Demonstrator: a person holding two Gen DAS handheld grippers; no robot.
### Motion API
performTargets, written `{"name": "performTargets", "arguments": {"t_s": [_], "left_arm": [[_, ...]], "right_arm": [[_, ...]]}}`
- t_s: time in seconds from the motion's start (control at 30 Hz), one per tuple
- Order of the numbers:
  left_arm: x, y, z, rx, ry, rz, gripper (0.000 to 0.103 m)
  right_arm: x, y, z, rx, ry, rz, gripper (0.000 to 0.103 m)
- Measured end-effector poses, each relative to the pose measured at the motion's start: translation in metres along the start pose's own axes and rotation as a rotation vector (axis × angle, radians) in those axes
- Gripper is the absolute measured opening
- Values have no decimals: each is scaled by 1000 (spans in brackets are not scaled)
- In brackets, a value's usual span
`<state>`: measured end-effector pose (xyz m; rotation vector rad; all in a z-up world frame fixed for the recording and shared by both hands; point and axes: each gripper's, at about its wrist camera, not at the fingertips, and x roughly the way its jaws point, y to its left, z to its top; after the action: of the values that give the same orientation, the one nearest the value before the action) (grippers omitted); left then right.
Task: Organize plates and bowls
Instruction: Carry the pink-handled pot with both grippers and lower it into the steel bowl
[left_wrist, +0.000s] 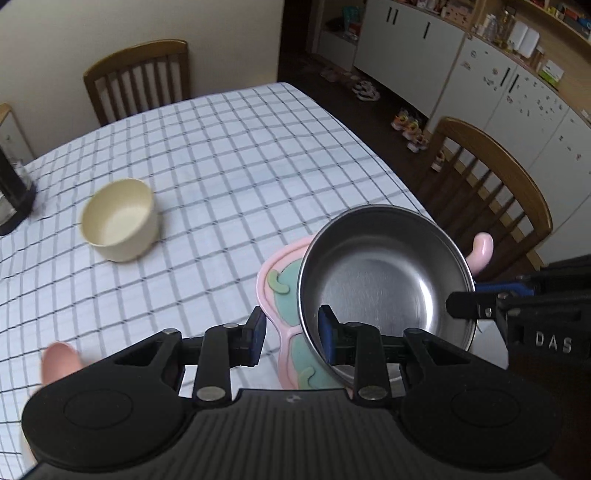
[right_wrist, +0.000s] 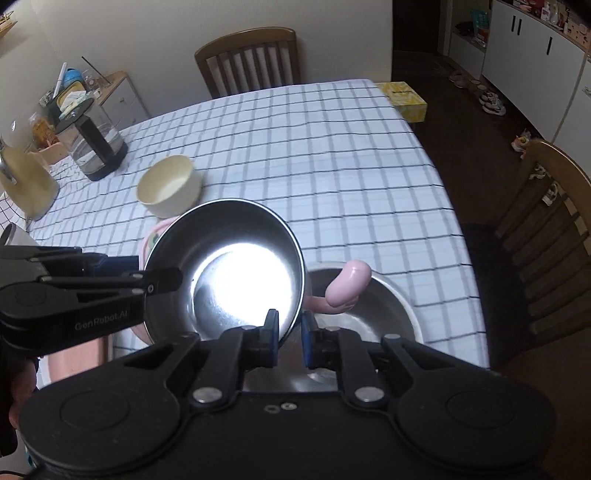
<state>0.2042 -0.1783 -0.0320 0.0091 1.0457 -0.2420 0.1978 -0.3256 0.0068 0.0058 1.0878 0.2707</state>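
Pink plate (left_wrist: 284, 295) mostly hidden behind steel bowl (left_wrist: 384, 273), kettle (left_wrist: 13, 192) cropped, blurred

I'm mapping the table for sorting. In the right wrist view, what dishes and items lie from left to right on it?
Glass kettle → cream bowl → held steel bowl → second steel bowl.

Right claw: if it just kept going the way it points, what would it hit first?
The right claw pinches the rim of the steel bowl, so that comes first. Beyond it, probably the second steel bowl lying lower down, though depth is hard to judge.
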Motion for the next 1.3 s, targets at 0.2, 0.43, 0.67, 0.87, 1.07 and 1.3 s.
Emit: {"name": "performTargets", "arguments": {"t_s": [0.2, 0.43, 0.67, 0.87, 1.07, 1.3], "left_arm": [[22, -36, -11, -7, 53, -7, 29], [50, -54, -23, -27, 111, 26, 29], [66, -60, -25, -28, 128, 67, 29], [76, -59, -29, -23, 154, 88, 29], [84, -61, -32, -6, 166, 94, 29], [95, -59, -32, -27, 190, 71, 29]], "right_arm": [[-3, -42, -13, 6, 23, -10, 12], [12, -66, -25, -2, 60, -11, 12], [31, -78, -31, -5, 85, -4, 11], [35, -75, -30, -35, 81, 6, 11], [39, -71, -29, -67, 79, -3, 11], [42, -75, -24, -49, 75, 3, 11]]}}
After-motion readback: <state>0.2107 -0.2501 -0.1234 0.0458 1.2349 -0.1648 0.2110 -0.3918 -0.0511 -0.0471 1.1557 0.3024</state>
